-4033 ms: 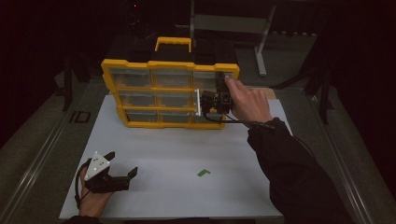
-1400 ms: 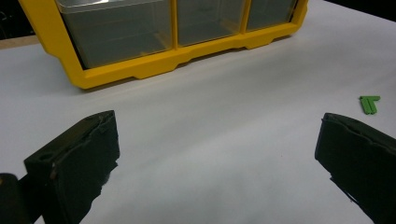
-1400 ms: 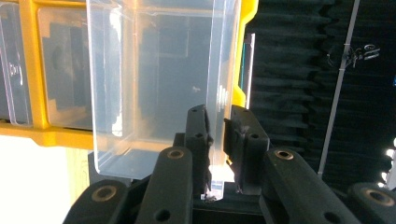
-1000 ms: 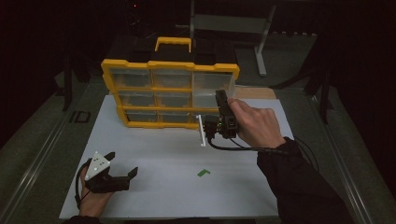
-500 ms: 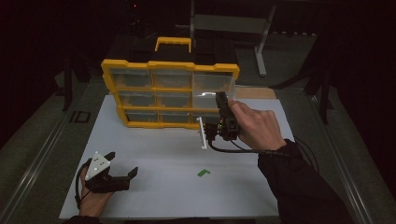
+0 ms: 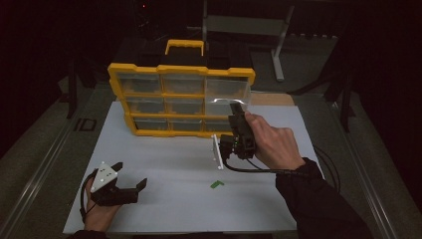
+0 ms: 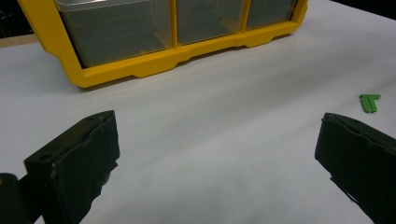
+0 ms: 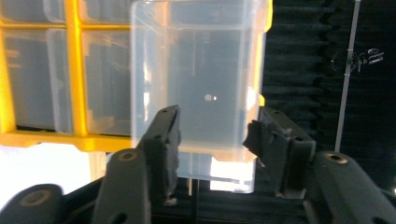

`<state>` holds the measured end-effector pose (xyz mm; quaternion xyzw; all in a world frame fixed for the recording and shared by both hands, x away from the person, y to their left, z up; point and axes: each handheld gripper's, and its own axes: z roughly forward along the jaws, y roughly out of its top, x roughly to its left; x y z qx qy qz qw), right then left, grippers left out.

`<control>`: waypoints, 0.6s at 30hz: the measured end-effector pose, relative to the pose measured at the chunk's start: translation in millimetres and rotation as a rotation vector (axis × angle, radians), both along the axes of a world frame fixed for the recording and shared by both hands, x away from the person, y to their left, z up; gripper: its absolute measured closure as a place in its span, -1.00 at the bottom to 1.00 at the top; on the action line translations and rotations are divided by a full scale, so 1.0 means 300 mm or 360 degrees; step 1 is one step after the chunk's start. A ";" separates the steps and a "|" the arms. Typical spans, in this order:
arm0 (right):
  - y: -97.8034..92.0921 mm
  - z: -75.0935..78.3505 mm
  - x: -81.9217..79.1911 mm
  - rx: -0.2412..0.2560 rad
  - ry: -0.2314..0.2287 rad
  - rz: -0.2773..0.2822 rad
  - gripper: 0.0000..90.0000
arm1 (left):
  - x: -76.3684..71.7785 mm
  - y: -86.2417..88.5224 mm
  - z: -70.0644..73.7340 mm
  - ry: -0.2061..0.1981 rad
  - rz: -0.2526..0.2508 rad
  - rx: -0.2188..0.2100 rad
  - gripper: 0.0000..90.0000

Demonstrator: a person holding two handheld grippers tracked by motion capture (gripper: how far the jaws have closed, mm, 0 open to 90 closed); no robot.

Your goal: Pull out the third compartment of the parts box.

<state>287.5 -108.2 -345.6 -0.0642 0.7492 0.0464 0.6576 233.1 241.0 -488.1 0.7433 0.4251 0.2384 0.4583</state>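
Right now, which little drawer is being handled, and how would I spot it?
Find the yellow organizer standing at the back of the white table. At its right end, a clear drawer sticks out toward the right gripper, whose jaws sit on either side of it. Its neighbours all sit flush in the frame.

We noted a white table [image 6: 164, 159]. A yellow organizer [image 6: 149, 132] stood on its far side; a small green piece [image 6: 216, 184] lay nearer us, well apart from the organizer.
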 end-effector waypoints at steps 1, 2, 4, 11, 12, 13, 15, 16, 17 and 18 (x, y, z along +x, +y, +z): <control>0.000 -0.008 -0.005 0.0001 0.0013 -0.0004 0.07 | 0.000 0.000 0.000 0.0000 0.0002 -0.0001 -1.00; -0.001 -0.016 -0.008 0.0003 0.0021 0.0000 0.05 | 0.000 0.000 0.000 0.0000 0.0002 0.0000 -1.00; -0.003 -0.035 -0.013 0.0026 0.0033 0.0002 0.03 | 0.000 -0.001 0.000 0.0000 0.0000 0.0000 -1.00; -0.002 -0.142 -0.008 0.0038 0.0146 -0.0003 -0.11 | 0.000 0.000 0.000 0.0000 0.0001 -0.0001 -1.00; -0.003 -0.162 -0.006 0.0038 0.0165 -0.0005 -0.14 | 0.000 -0.001 0.000 0.0000 0.0001 -0.0004 -1.00; -0.003 -0.180 -0.003 0.0032 0.0186 -0.0007 -0.16 | 0.000 0.000 0.000 0.0000 -0.0001 0.0001 -1.00; -0.007 -0.215 0.002 0.0042 0.0227 -0.0024 -0.19 | 0.000 0.000 0.000 0.0001 -0.0001 -0.0001 -1.00; -0.008 -0.231 0.005 0.0052 0.0249 -0.0025 -0.20 | 0.000 -0.001 0.000 0.0001 -0.0002 -0.0001 -1.00; -0.010 -0.246 0.004 0.0060 0.0270 -0.0030 -0.20 | 0.000 -0.001 0.000 0.0002 -0.0002 0.0002 -1.00; -0.011 -0.260 0.004 0.0066 0.0297 -0.0028 -0.21 | 0.000 -0.001 0.000 0.0002 -0.0001 -0.0002 -1.00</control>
